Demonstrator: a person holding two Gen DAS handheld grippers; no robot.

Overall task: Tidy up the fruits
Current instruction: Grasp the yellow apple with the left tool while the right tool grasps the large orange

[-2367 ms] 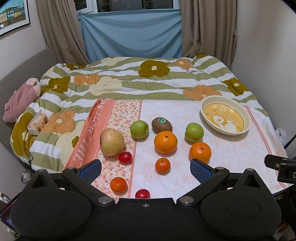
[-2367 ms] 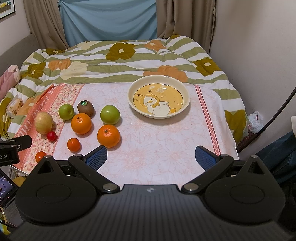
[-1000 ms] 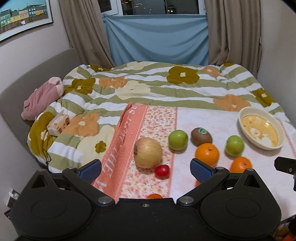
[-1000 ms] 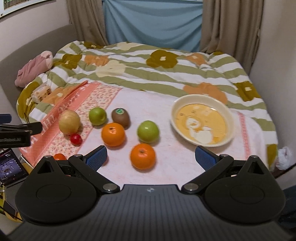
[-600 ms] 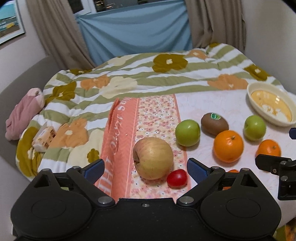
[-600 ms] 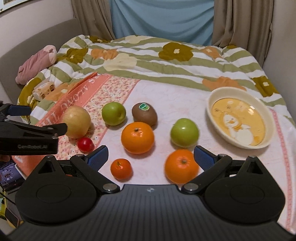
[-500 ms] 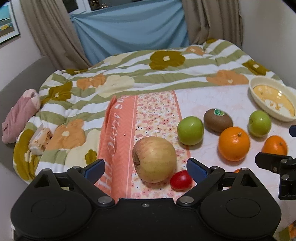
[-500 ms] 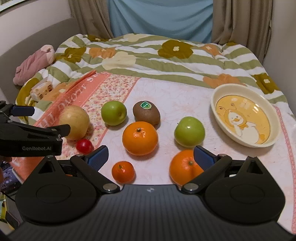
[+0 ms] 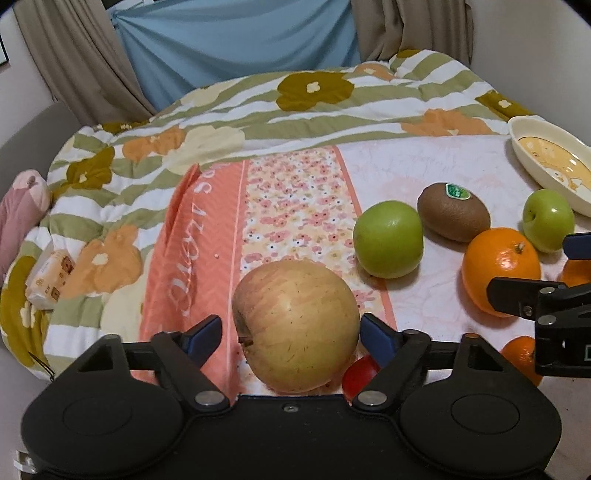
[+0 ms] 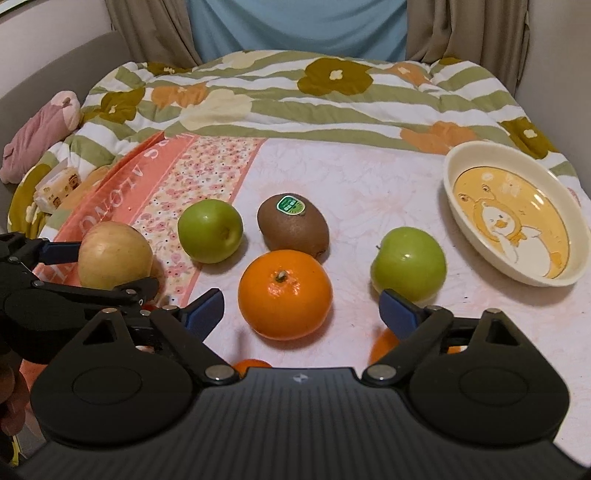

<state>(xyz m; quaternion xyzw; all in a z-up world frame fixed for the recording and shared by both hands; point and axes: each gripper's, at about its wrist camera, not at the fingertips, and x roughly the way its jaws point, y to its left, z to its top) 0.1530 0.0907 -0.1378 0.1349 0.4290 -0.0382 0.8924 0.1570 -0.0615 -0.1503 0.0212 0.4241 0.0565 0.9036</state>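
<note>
I've pushed my left gripper (image 9: 288, 334) forward: its fingers, apart, now straddle the yellow apple (image 9: 297, 325) at twelve o'clock. My right gripper (image 10: 301, 308), also apart, faces the orange (image 10: 284, 293).

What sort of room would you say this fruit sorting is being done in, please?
Most likely a bedroom: the fruit lies on a cloth spread beside a floral striped quilt, with a pink soft toy at its edge and curtains behind.
</note>
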